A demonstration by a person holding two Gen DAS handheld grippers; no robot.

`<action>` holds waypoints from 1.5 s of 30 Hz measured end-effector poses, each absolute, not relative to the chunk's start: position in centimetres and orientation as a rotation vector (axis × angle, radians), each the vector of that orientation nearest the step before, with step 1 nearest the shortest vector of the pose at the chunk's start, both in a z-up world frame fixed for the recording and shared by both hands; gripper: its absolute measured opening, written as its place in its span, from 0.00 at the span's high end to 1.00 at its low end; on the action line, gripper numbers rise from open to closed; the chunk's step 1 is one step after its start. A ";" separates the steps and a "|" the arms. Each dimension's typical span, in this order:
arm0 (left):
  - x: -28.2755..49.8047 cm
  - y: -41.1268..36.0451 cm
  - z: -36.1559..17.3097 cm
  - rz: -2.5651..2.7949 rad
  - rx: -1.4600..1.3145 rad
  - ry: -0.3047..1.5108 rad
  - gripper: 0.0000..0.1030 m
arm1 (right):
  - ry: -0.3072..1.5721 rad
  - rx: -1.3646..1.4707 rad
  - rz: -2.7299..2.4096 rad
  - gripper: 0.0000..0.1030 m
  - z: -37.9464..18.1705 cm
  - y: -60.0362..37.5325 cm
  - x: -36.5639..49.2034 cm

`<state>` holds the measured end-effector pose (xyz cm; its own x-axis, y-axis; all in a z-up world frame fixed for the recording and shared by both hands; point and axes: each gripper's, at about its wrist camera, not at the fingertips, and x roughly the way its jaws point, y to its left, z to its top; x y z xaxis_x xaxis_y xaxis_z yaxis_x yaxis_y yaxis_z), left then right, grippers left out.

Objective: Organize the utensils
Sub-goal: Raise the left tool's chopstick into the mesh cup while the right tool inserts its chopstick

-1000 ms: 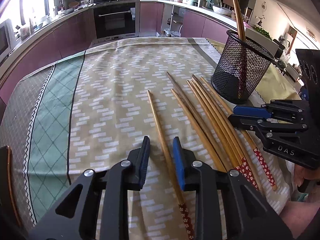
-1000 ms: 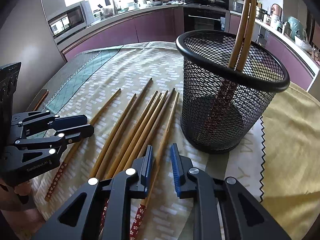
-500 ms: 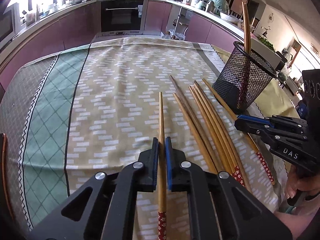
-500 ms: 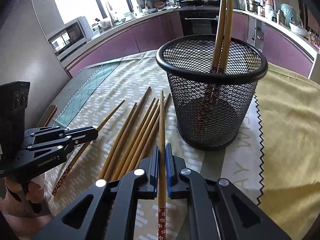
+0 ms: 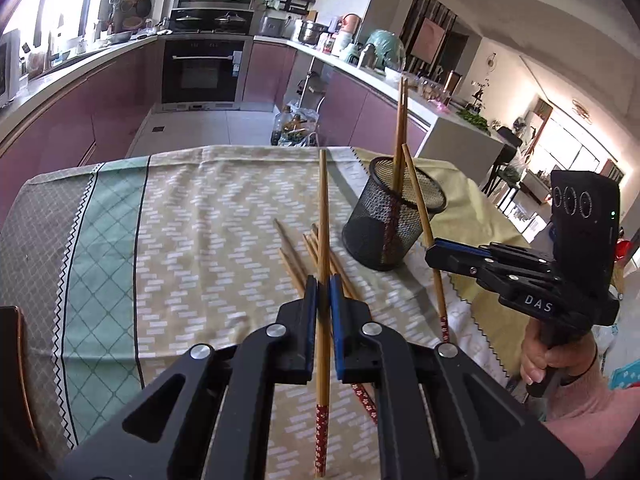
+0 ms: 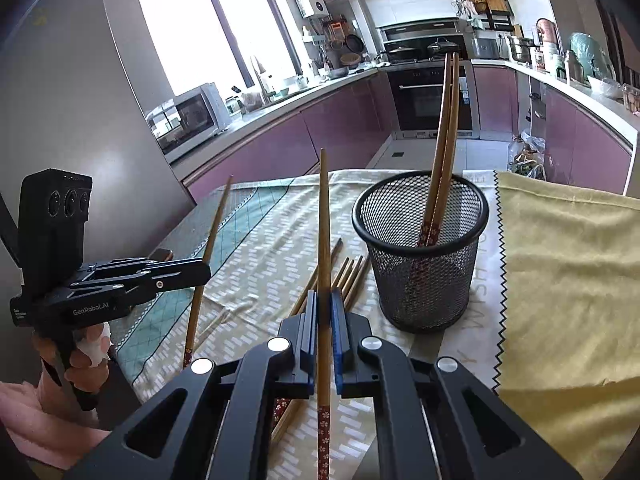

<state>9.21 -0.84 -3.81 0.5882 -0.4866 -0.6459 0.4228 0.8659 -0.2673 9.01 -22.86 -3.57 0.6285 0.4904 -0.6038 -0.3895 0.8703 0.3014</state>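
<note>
My left gripper point(image 5: 323, 284) is shut on a wooden chopstick point(image 5: 323, 216) with a red flowered end, held up off the table. My right gripper point(image 6: 325, 300) is shut on another such chopstick point(image 6: 324, 220), also lifted. Each gripper shows in the other's view: the right one point(image 5: 434, 250) with its chopstick point(image 5: 420, 208) beside the holder, the left one point(image 6: 202, 270) with its chopstick point(image 6: 208, 248). A black mesh holder point(image 6: 422, 248) point(image 5: 390, 220) stands upright with two chopsticks point(image 6: 444, 132) in it. Several loose chopsticks point(image 5: 304, 256) point(image 6: 348, 276) lie on the tablecloth left of the holder.
The table carries a patterned beige and green cloth point(image 5: 200, 220) and a yellow cloth point(image 6: 568, 272) to the right of the holder. Purple kitchen cabinets and an oven point(image 5: 202, 68) stand beyond the table's far edge. A dark chair back point(image 5: 16, 360) is at the left edge.
Both grippers closed on a chopstick each and have lifted them off the table. The chopsticks now point up and forward, the right one close to the holder.
</note>
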 end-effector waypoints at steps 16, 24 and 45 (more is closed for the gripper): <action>8.2 -0.7 3.1 -0.638 -0.153 0.611 0.93 | 0.572 0.188 0.515 0.94 1.0 -25.8 8.9; 10.6 -2.8 5.5 -0.666 -0.163 0.560 0.93 | 0.509 0.159 0.512 0.94 3.9 -27.0 9.3; 15.6 -9.5 8.2 -0.661 -0.054 0.519 0.93 | 0.486 0.104 0.449 0.94 5.7 -27.8 12.6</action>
